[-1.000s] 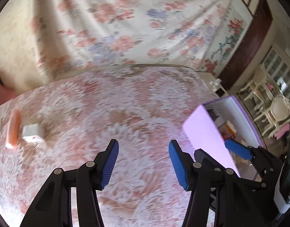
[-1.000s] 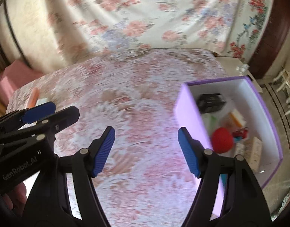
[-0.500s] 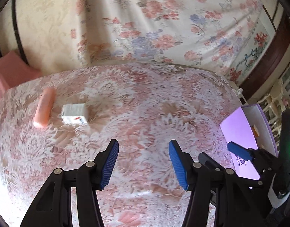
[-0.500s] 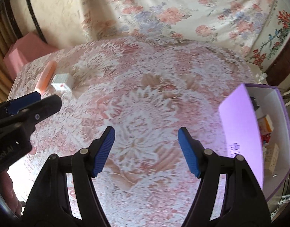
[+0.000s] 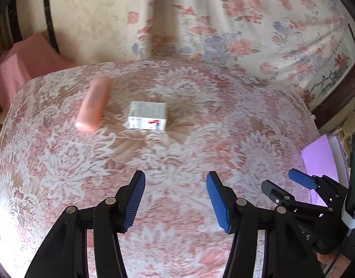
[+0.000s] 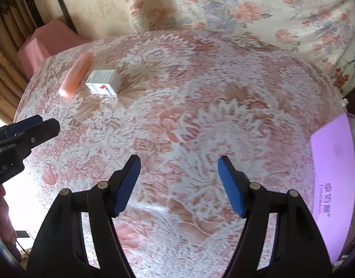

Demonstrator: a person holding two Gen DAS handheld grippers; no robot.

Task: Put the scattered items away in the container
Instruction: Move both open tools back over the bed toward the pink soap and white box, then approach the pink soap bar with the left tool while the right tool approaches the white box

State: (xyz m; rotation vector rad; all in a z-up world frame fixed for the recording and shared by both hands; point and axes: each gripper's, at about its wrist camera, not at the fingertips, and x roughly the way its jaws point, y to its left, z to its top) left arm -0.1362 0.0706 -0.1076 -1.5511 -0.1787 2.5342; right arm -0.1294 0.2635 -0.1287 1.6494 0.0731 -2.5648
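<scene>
A small white box and a pink oblong bar lie side by side on the floral tablecloth, ahead of my left gripper, which is open and empty. In the right wrist view the box and bar sit at the far left. My right gripper is open and empty over the middle of the table. The purple container stands at the right edge, its side wall toward me; it also shows in the left wrist view.
The table is covered by a pink and white lace cloth. A floral curtain hangs behind it. A pink covered stool stands at the back left. The right gripper shows at the left view's lower right.
Both grippers have swung left, away from the purple container. The box and bar have come toward the centre of view and the container has slid to the right edge.
</scene>
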